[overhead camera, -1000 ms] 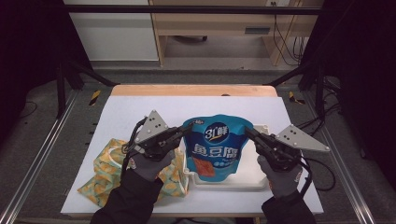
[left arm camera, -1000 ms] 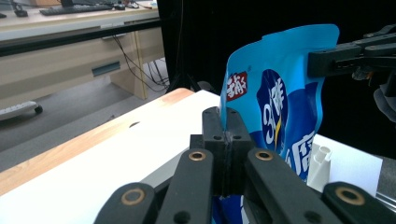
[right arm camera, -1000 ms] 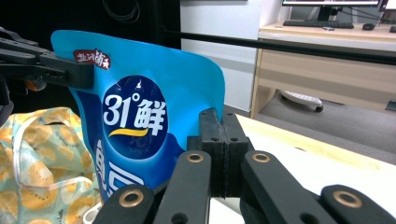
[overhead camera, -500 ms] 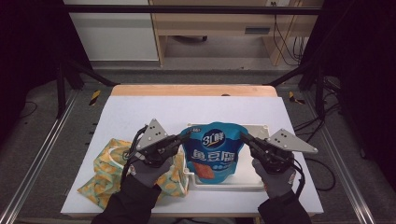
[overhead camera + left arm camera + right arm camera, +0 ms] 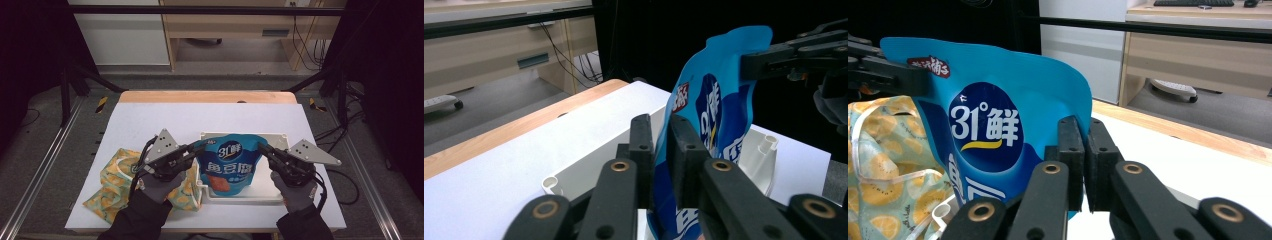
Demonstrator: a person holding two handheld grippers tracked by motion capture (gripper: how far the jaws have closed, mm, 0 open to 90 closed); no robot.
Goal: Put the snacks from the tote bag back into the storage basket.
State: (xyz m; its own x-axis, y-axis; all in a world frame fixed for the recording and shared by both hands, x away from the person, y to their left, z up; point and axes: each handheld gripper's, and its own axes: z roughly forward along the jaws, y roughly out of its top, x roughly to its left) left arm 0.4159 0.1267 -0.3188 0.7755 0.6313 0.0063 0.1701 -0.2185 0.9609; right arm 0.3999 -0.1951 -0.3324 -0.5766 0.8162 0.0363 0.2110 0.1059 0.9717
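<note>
A blue snack pouch (image 5: 230, 166) with white lettering hangs upright over a white tray (image 5: 280, 191), held by its two top corners. My left gripper (image 5: 199, 146) is shut on the pouch's left top edge; in the left gripper view the pouch (image 5: 719, 115) runs between the jaws of that gripper (image 5: 663, 150). My right gripper (image 5: 262, 148) is shut on the right top edge, and in the right gripper view the pouch (image 5: 993, 125) is pinched at that gripper (image 5: 1087, 150). Gloved hands hold both grippers.
A yellow and teal fruit-print bag (image 5: 112, 185) lies on the white table top (image 5: 150, 120) left of the tray, also seen as a bag (image 5: 888, 165) in the right gripper view. A wooden strip (image 5: 210, 96) runs along the table's far edge. Metal frame rails flank the table.
Both grippers and the pouch have moved toward the near edge and lower. The pouch now hangs lower over the tray, still held at both top corners.
</note>
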